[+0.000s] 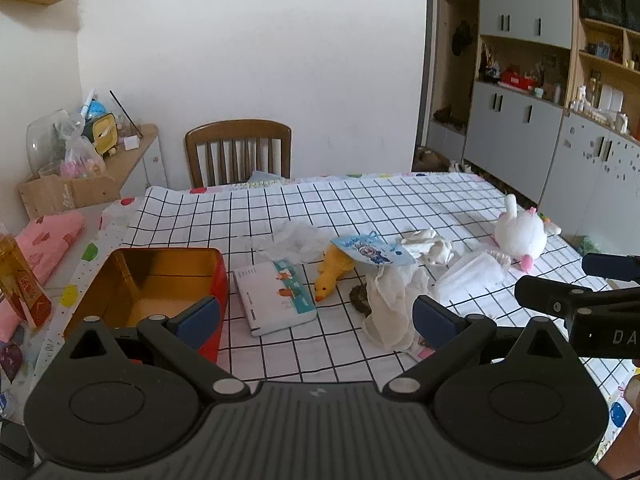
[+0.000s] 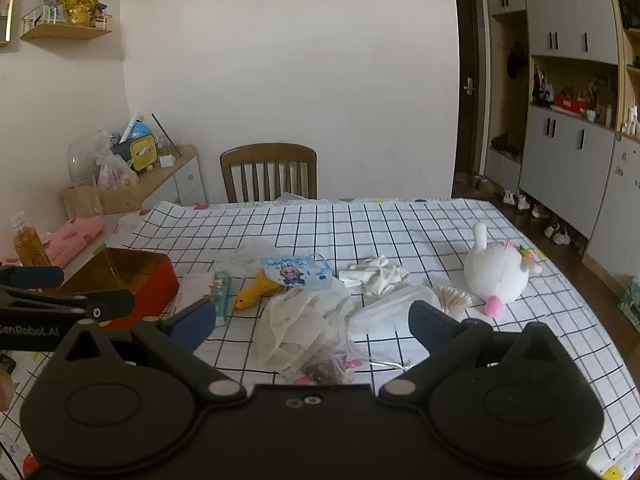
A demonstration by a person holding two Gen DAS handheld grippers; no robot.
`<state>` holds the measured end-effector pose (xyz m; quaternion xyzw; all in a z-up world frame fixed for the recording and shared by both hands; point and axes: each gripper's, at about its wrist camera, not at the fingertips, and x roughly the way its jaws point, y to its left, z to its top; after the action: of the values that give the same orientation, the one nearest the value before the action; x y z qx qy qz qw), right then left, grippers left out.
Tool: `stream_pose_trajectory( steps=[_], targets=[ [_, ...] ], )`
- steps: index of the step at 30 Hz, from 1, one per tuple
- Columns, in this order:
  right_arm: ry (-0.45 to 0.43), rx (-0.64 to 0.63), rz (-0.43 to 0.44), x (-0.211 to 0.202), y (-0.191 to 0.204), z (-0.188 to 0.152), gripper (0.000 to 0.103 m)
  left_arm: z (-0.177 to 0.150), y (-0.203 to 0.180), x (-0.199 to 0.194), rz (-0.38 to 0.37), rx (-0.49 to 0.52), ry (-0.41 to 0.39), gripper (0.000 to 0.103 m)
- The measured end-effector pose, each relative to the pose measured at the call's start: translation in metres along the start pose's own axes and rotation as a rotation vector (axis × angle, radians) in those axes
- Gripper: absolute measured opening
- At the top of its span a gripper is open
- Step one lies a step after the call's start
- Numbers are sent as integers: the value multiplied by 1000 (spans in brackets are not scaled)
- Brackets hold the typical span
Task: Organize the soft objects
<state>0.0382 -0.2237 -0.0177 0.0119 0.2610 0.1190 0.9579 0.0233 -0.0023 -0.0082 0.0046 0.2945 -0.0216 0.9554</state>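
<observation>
Soft toys, yellow duck and white plush, lie loose on the checked table; your left gripper and right gripper gape wide, empty.

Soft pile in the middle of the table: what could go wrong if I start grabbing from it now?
1. The crumpled white cloth lies against the clear plastic bag, so a pinch there may drag both.
2. The blue pouch rests on the yellow duck plush; lifting the duck could tip the pouch off.
3. Both hand-held grippers, left and right, are open and close together; they could collide.
</observation>
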Motion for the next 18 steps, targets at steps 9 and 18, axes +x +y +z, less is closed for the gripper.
stream_pose_trajectory(
  steps=[9, 18],
  targets=[
    [51, -16, 36, 26, -11, -2, 101, 5, 0, 31, 6, -27, 47, 103],
    [147, -101, 101, 63, -15, -11, 98, 4, -8, 72, -41, -24, 123, 103]
  ],
)
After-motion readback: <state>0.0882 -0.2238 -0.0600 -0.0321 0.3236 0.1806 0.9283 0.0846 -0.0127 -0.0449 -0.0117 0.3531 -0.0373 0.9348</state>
